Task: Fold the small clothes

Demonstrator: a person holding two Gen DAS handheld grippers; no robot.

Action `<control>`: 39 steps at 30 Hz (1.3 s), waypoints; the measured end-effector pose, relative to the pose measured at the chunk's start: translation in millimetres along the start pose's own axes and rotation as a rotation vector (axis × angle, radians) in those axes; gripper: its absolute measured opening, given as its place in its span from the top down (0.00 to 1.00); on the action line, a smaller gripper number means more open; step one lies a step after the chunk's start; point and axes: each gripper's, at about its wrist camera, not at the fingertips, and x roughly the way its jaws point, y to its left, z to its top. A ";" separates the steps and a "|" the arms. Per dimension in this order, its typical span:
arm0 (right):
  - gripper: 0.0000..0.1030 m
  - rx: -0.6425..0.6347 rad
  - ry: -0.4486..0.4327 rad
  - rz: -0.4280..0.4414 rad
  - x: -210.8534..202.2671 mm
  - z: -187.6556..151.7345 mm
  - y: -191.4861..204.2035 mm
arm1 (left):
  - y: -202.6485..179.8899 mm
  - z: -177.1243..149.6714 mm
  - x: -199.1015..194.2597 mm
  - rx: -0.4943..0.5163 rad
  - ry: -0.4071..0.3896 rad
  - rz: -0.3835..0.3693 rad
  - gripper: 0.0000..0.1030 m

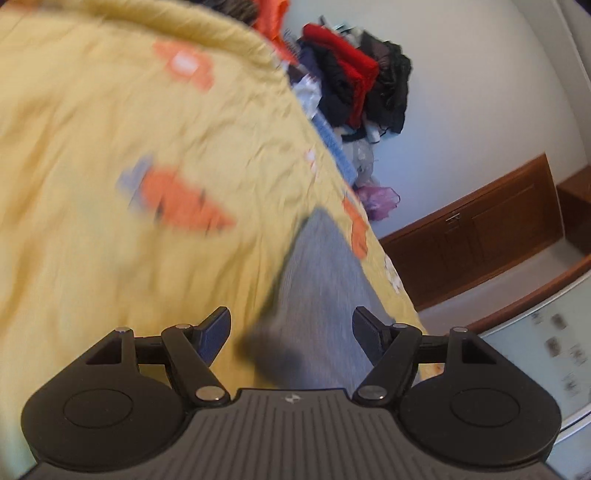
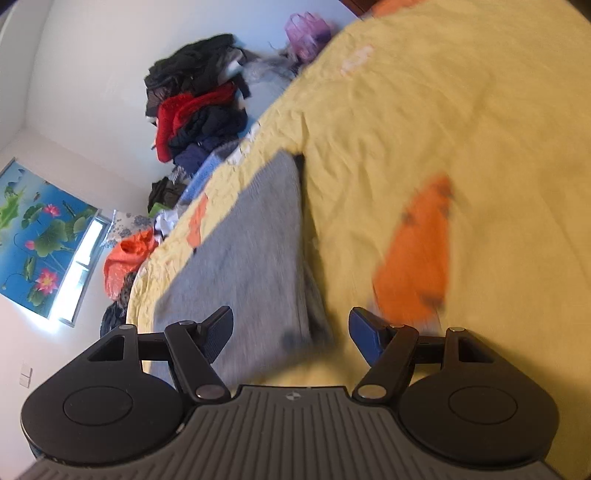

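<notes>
A grey knit garment (image 1: 317,280) lies flat on a yellow bedspread (image 1: 110,184) with orange carrot prints. It also shows in the right wrist view (image 2: 251,258). My left gripper (image 1: 291,328) is open and empty, with its jaws spread over the near end of the grey garment. My right gripper (image 2: 291,328) is open and empty, just above the garment's near right corner. Both views are blurred by motion.
A heap of black, red and dark blue clothes (image 2: 195,107) lies at the far edge of the bed, also in the left wrist view (image 1: 354,77). An orange cloth (image 2: 125,262) and a purple bag (image 2: 306,29) lie beside it. Wooden cabinets (image 1: 476,236) stand past the bed.
</notes>
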 end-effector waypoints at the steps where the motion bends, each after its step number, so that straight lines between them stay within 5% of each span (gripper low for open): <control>1: 0.29 -0.015 0.009 0.004 -2.0 -7.8 2.9 | 3.1 -8.3 -0.7 -0.009 0.027 -0.010 0.30; 7: 0.15 -0.003 -0.037 0.038 21.0 -12.3 20.8 | 0.5 -13.2 22.0 -0.028 0.028 -0.076 0.28; 10: 0.18 -0.022 -0.097 0.021 44.1 -6.2 33.3 | -5.6 -8.6 41.5 -0.048 0.012 -0.090 0.28; 13: 0.58 -0.002 -0.075 0.004 73.4 -4.6 32.2 | -16.7 -11.4 56.6 -0.010 -0.013 -0.046 0.41; 14: 0.78 0.021 -0.066 -0.004 81.2 -5.0 29.4 | -17.4 -12.8 61.7 -0.009 -0.010 -0.035 0.57; 15: 0.85 0.036 -0.074 0.004 85.4 -6.1 26.5 | -16.6 -14.5 65.9 -0.007 -0.003 -0.007 0.82; 16: 0.86 0.034 -0.087 0.008 86.1 -7.5 26.1 | -15.6 -15.6 70.7 0.001 -0.002 0.043 0.92; 20: 0.85 0.021 -0.096 0.018 80.6 -8.4 30.8 | -18.3 -15.3 63.7 0.007 -0.063 0.078 0.93; 28: 0.86 -0.057 -0.092 0.114 30.9 -10.8 52.0 | -46.5 -16.2 12.9 0.084 -0.082 -0.018 0.94; 35: 0.85 -0.074 0.034 0.153 -29.5 -54.3 44.0 | -22.7 -53.5 -56.2 0.145 0.011 0.062 0.93; 39: 0.83 -0.080 0.161 0.098 -52.5 -90.1 25.4 | -4.0 -79.4 -87.2 0.288 0.108 0.123 0.89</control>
